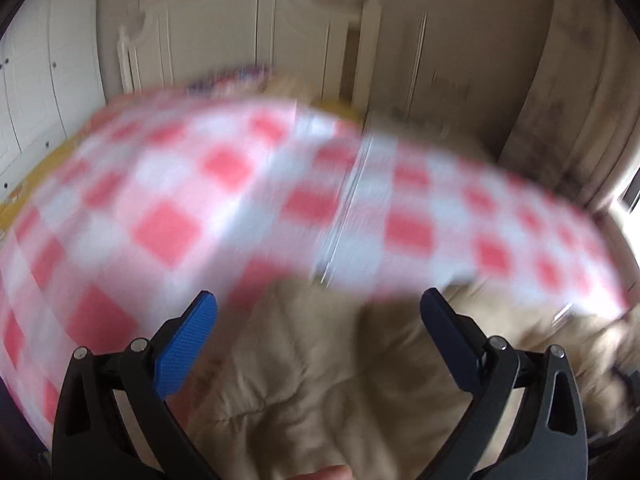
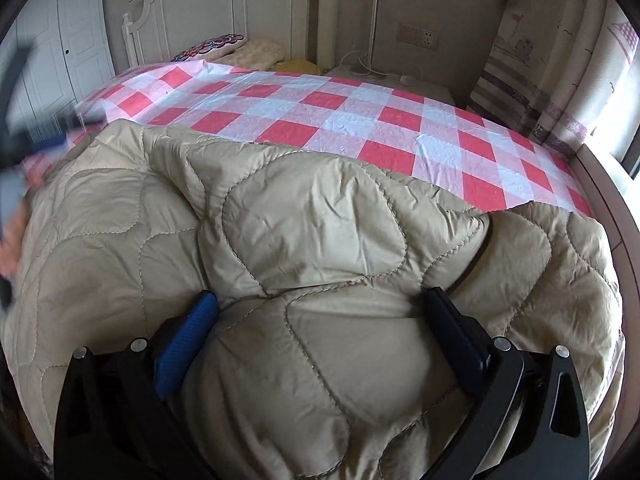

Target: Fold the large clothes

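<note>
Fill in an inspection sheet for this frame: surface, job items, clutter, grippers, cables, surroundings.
Surface: bed with red, pink and white checked sheet.
Job's things: beige quilted padded coat bunched on the near side of the bed.
Clutter: embroidered pillow and cream cushion by the headboard.
Grippers: left gripper open, view blurred; right gripper open, straddling a coat fold.
Cables: white cords on the bedside table.
Surroundings: white headboard, wall sockets, patterned curtain.

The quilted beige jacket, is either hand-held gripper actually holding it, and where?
No. The right hand-held gripper is open, straddling a fold of the quilted beige jacket; the left hand-held gripper is open above it.
</note>
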### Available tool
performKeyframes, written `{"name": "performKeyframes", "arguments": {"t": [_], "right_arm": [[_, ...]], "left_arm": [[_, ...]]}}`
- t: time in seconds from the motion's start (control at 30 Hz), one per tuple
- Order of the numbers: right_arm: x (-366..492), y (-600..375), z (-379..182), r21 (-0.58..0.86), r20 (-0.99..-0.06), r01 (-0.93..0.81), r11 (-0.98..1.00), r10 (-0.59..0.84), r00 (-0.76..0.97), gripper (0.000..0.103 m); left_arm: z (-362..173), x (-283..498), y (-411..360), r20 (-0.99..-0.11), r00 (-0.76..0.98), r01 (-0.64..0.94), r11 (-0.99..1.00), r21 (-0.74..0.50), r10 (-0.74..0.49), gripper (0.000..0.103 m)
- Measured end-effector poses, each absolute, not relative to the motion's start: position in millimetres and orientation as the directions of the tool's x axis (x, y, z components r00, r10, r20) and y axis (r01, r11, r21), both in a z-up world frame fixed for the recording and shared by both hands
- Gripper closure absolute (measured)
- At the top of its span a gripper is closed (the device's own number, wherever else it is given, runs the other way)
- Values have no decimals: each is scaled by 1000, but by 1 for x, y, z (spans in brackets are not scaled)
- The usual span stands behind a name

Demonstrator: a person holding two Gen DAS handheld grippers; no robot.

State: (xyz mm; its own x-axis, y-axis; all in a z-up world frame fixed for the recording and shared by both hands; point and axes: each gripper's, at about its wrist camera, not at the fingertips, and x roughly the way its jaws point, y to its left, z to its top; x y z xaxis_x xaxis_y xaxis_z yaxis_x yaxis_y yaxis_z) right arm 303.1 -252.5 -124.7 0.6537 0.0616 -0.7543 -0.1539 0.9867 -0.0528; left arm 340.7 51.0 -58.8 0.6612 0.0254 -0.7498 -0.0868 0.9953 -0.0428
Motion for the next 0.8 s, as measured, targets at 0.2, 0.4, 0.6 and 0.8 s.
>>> {"name": "performKeyframes", "arguments": {"t": [0.2, 0.4, 0.6, 0.8], "right_arm": [[301, -253, -123, -48, -751, -152, 987, 65, 657, 4], [302, -255, -124, -36, -753, -151, 988, 73, 654, 4], [300, -255, -123, -33, -747, -150, 988, 75, 660, 4], [291, -262, -114, 1, -727, -151, 989, 104, 679, 5]], "left_arm": [[-71, 346, 70, -780, 620, -213, 975, -66, 83, 2], [-19, 308, 49, -635, 746, -235, 971, 30, 201, 2], [-44, 297, -38, -592, 793, 13, 967, 255, 146, 2], [-70, 322, -31, -721, 684, 40, 981, 188, 110, 2]]}}
